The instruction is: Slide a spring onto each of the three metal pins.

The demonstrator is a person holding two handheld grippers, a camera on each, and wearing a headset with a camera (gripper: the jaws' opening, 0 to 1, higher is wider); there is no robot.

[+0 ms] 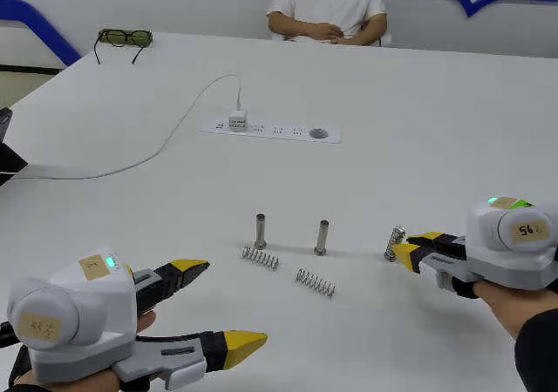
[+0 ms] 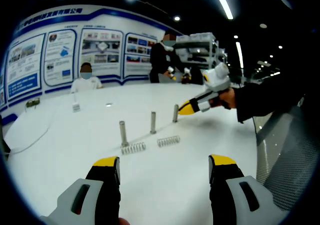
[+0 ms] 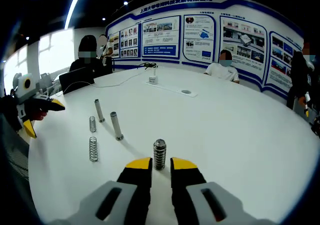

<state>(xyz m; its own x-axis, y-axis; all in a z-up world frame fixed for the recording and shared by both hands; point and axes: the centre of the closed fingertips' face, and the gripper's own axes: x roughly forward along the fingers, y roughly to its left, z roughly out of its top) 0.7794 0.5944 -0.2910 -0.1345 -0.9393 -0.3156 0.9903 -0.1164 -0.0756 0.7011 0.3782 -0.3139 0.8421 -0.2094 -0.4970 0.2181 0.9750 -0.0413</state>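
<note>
Left gripper [image 1: 234, 303]: jaws wide open, holds nothing, hovers over near part of table [image 1: 418, 148]. Right gripper [image 3: 161, 165]: jaws narrowly apart, tips at base of sprung pin [image 3: 159, 152]; grip not discernible. Left bare pin [image 1: 260, 231], right bare pin [image 1: 322, 236]: upright, mid-table. Left spring [image 1: 260, 257], right spring [image 1: 315, 281]: flat, just in front of these.

Head view looks down over the table [image 1: 418, 104]; left gripper view looks low across it from farther back; right gripper view sits close behind one pin [image 3: 159, 154]; all share that pin.
</note>
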